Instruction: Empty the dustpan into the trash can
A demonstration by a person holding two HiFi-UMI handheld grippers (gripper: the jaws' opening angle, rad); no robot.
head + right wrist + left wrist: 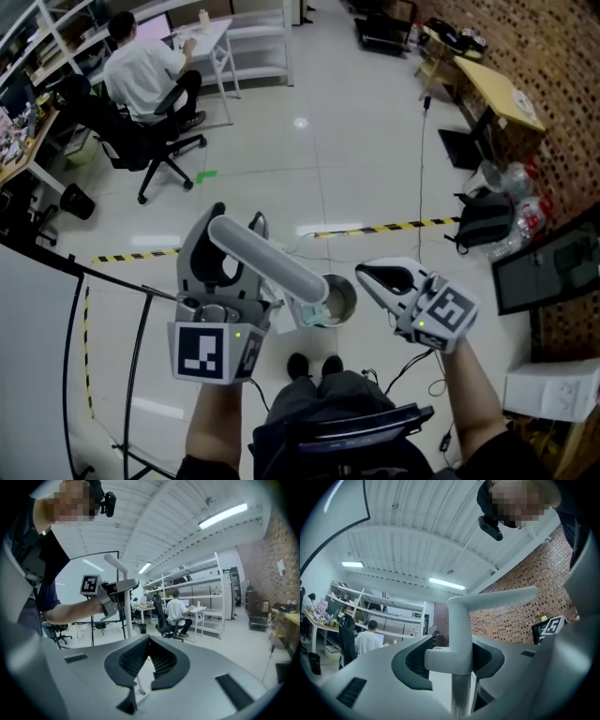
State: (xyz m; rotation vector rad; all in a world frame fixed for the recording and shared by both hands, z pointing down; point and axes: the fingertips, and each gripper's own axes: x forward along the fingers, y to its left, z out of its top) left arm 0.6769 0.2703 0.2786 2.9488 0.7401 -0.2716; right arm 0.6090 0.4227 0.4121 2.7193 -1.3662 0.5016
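Dustpan (310, 315) hangs low in front of you at the far end of its long grey handle (267, 258). It sits just beside the left rim of the round metal trash can (345, 298) on the floor (356, 169). From your head view you cannot tell whether pan and rim touch.

Your left gripper (234, 222) is clamped on that handle. Its 2 jaws press on the shaft from either side, and the bent top of the handle sticks out above them. From there the shaft slants down and to your right towards the can.

Your right gripper (366, 274) is beside the can on its right, apart from both handle and pan. Its jaws are drawn together at the tips and hold nothing.

Your shoes (314, 366) stand just behind the can. A strip of yellow-and-black tape (384, 227) runs across the floor beyond it. Well beyond that, 1 person (141, 70) sits at a desk (202, 37) with their back to you.
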